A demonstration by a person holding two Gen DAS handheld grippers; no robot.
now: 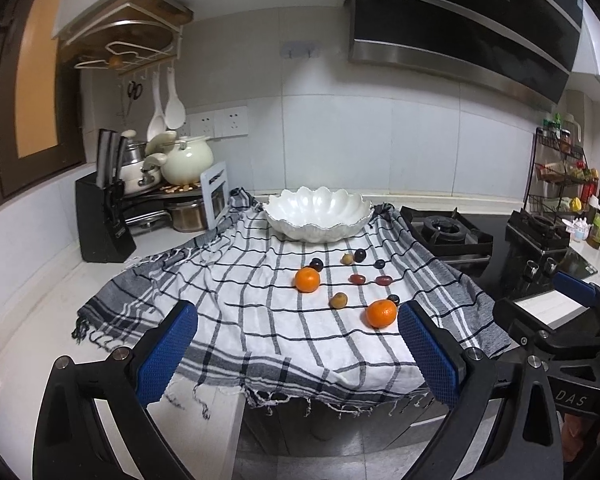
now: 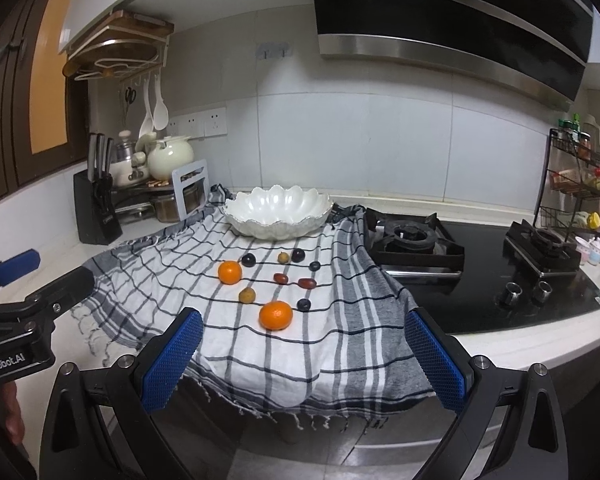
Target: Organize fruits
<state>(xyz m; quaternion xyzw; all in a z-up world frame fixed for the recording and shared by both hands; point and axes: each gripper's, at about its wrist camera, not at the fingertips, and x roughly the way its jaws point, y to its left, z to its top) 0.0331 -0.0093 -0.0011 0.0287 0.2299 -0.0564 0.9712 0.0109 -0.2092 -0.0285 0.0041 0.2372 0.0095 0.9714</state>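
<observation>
A white scalloped bowl (image 1: pixel 318 213) (image 2: pixel 278 210) stands empty at the back of a checked cloth (image 1: pixel 236 312) (image 2: pixel 228 344). In front of it lie two oranges (image 1: pixel 307 279) (image 1: pixel 381 313) (image 2: pixel 229 272) (image 2: pixel 275 315), two brownish round fruits (image 1: pixel 338 300) (image 2: pixel 247 295), two red oblong fruits (image 1: pixel 357 279) (image 2: pixel 306 283) and several dark grapes (image 1: pixel 359 255) (image 2: pixel 297 255). My left gripper (image 1: pixel 298 354) is open and empty, short of the cloth's front edge. My right gripper (image 2: pixel 304 360) is open and empty, level with it to the right.
A black knife block (image 1: pixel 104 220) and stacked pots (image 1: pixel 180 164) stand at the back left. A gas hob (image 2: pixel 472 264) lies right of the cloth, with a spice rack (image 2: pixel 580 184) behind it. The counter's front edge runs under the cloth's fringe.
</observation>
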